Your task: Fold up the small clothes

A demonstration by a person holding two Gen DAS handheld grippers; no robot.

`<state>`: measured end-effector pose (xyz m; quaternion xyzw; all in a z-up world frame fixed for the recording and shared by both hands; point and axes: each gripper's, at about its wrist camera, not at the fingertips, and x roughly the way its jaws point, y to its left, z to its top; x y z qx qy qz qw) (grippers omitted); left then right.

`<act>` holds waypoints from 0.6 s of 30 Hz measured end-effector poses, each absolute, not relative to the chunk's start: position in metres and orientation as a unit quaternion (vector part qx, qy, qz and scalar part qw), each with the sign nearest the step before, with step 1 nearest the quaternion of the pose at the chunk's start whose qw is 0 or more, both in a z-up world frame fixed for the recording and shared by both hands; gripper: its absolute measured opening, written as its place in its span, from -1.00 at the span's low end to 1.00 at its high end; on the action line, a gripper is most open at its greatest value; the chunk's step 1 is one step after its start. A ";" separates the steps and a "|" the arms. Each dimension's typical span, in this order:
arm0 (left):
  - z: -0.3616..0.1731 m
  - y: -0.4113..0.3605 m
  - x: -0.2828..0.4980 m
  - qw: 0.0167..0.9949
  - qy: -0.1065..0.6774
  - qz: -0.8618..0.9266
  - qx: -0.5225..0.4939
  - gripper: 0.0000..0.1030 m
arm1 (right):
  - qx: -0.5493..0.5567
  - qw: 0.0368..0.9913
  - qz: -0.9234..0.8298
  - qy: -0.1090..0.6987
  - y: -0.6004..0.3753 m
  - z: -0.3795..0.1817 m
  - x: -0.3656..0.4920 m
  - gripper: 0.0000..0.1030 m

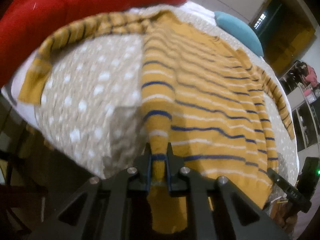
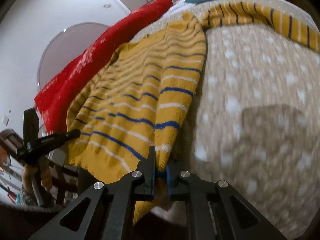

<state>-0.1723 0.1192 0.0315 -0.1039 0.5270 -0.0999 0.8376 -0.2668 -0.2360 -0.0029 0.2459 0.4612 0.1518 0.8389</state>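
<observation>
Bed cover (image 1: 88, 92), beige with white dots, fills most of both views and carries everything else. Red blanket (image 1: 60, 6) is heaped along its far side; a teal pillow (image 1: 238, 30) sits beyond that.

Striped sweater (image 1: 210, 100), mustard with navy and white bands, lies spread flat on the cover, hem toward the grippers, collar away. Its long axis runs straight out from both grippers toward the red blanket. Both sleeves are flung outward: one sleeve (image 1: 66, 40) curves along the blanket's edge, the other trails off past the opposite side.

Left gripper (image 1: 159, 156) is clamped on a pinched-up ridge of the hem at one bottom corner. Right gripper (image 2: 161, 167) is likewise clamped on the hem at the other corner. Each has the near edge slightly lifted, with fabric hanging below the jaws. Neither is nearer the collar; they sit level along the hem, so a fold away toward the collar looks likely.

Motion blur softens both views. The collar is indistinct, sleeve cuffs are partly cut off at the frame edge, and the hem's underside is hidden behind the gripper bodies.
</observation>
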 end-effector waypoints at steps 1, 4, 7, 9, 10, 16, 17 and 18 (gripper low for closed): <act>0.026 0.122 -0.172 0.833 0.531 -0.102 -0.117 -0.75 | 0.240 0.838 0.149 0.467 -0.234 -0.007 -0.269 -0.81; 0.032 0.130 -0.174 0.837 0.521 -0.103 -0.131 -0.67 | 0.263 0.833 0.148 0.464 -0.242 -0.010 -0.270 -0.76; 0.054 0.130 -0.176 0.863 0.484 -0.094 -0.109 -0.38 | 0.242 0.849 0.136 0.450 -0.251 0.004 -0.270 -0.64; 0.072 0.128 -0.177 0.882 0.453 -0.089 -0.097 -0.01 | 0.227 0.863 0.105 0.438 -0.267 0.016 -0.269 -0.56; 0.080 0.125 -0.178 0.890 0.438 -0.089 -0.094 0.17 | 0.219 0.872 0.076 0.431 -0.279 0.021 -0.266 -0.46; 0.095 0.094 -0.169 0.898 0.417 -0.123 -0.065 0.39 | 0.276 0.875 -0.066 0.393 -0.386 0.029 -0.247 -0.24; 0.092 0.088 -0.168 0.896 0.420 -0.128 -0.061 0.39 | 0.305 0.867 -0.069 0.388 -0.404 0.026 -0.243 -0.13; 0.088 0.081 -0.165 0.892 0.428 -0.134 -0.056 0.39 | 0.341 0.856 -0.071 0.381 -0.424 0.020 -0.239 -0.04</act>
